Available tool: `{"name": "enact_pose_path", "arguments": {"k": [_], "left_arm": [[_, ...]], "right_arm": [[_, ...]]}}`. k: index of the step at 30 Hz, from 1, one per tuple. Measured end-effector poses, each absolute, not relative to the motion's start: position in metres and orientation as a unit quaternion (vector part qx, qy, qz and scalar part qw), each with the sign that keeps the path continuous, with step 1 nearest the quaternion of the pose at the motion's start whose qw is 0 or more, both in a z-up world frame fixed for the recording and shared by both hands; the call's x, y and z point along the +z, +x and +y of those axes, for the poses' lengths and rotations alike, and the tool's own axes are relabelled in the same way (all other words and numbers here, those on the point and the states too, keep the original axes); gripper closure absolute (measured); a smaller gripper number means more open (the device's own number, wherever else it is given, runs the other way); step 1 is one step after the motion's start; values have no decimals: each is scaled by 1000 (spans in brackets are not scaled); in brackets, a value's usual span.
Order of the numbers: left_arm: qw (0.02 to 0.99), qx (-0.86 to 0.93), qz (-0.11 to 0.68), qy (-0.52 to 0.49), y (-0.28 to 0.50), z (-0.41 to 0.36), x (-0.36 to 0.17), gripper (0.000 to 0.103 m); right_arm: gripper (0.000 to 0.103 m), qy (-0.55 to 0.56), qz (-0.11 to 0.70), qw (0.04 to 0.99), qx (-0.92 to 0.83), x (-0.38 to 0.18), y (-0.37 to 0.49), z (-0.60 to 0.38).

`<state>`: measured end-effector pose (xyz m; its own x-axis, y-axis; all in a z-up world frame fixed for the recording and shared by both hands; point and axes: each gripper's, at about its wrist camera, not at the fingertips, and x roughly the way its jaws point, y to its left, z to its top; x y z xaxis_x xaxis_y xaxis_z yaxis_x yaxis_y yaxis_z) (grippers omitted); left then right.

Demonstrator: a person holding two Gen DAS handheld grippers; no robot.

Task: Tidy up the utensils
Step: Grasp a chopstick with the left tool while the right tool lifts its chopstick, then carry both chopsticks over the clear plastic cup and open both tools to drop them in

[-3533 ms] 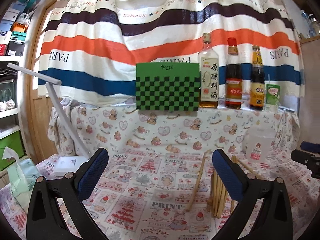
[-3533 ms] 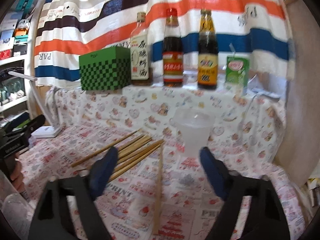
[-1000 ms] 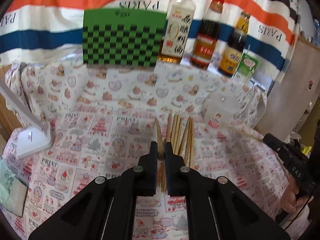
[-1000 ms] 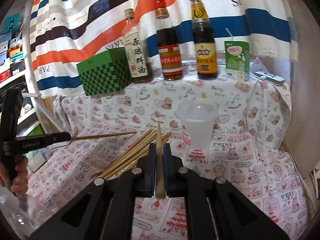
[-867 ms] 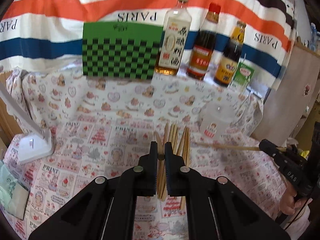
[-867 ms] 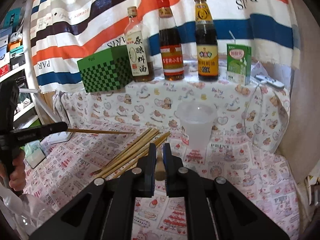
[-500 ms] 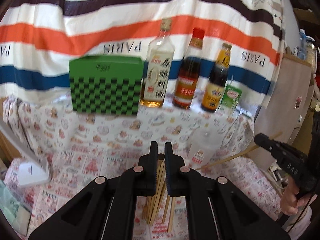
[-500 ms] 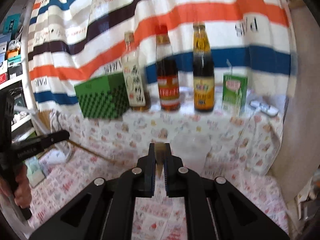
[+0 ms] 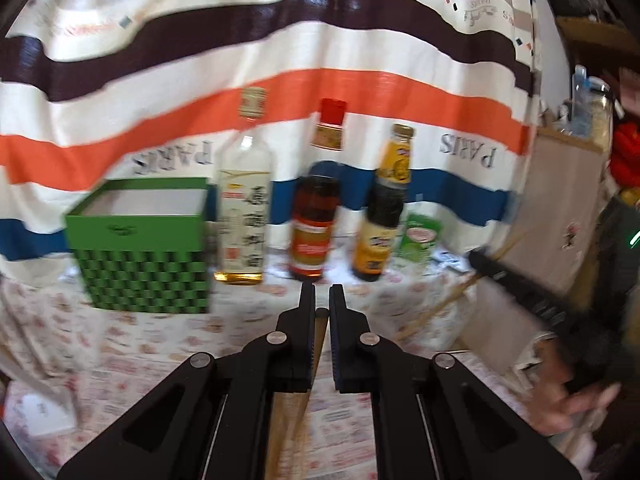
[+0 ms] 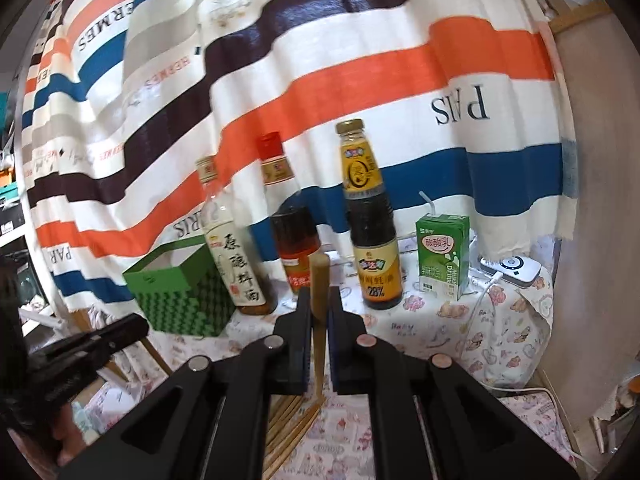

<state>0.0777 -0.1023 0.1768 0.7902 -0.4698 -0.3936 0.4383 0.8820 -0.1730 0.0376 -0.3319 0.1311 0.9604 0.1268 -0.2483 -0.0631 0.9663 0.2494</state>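
Observation:
My left gripper (image 9: 321, 300) is shut on a wooden chopstick (image 9: 319, 328), which slants down between the fingers, lifted off the table. My right gripper (image 10: 319, 300) is shut on another chopstick (image 10: 320, 276) whose blunt end sticks up past the fingertips. Several more chopsticks (image 10: 288, 420) lie in a loose bundle on the printed tablecloth below the right gripper. In the left wrist view the right gripper (image 9: 500, 268) shows at the right edge, its chopstick (image 9: 436, 308) pointing down-left. In the right wrist view the left gripper (image 10: 100, 340) shows at the lower left.
An open green checked box (image 9: 140, 248) stands on the raised back ledge, left of three sauce bottles (image 9: 316, 208) and a green drink carton (image 10: 442, 256). A white power bank (image 10: 512, 268) with a cable lies at the ledge's right end. A striped cloth hangs behind.
Both grippers rose from the table, each carrying its chopstick. The bundle on the cloth dropped low in view, and the ledge with the box and bottles now fills the middle.

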Motion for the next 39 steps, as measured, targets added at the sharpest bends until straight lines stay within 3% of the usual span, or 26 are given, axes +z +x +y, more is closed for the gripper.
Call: {"name": "enact_pose_path", "arguments": {"k": [10,18,22,27,33,39], "left_arm": [[933,-302,189,-55,98,-135,175,98],[932,-320,143,-91,112,-138,200,98],[932,-328,110,-111,120,-136,216,98],[933,-312,91,-153,140,-135,207,98],[938,-289,110,-156,164,-142,171,98],[933,-285,171,-135,180,-150,132,97]], "right_arm": [[97,219,130,967,23,116,66,-396],[97,233,83,969,17,116,60,-407],[97,303,29,952,27,102,56,-423],[97,324,2,946,-24,90,58,-430],[97,308,36,949,-49,79,77,-431],[97,272,153,950,-13,62,121,-420]]}}
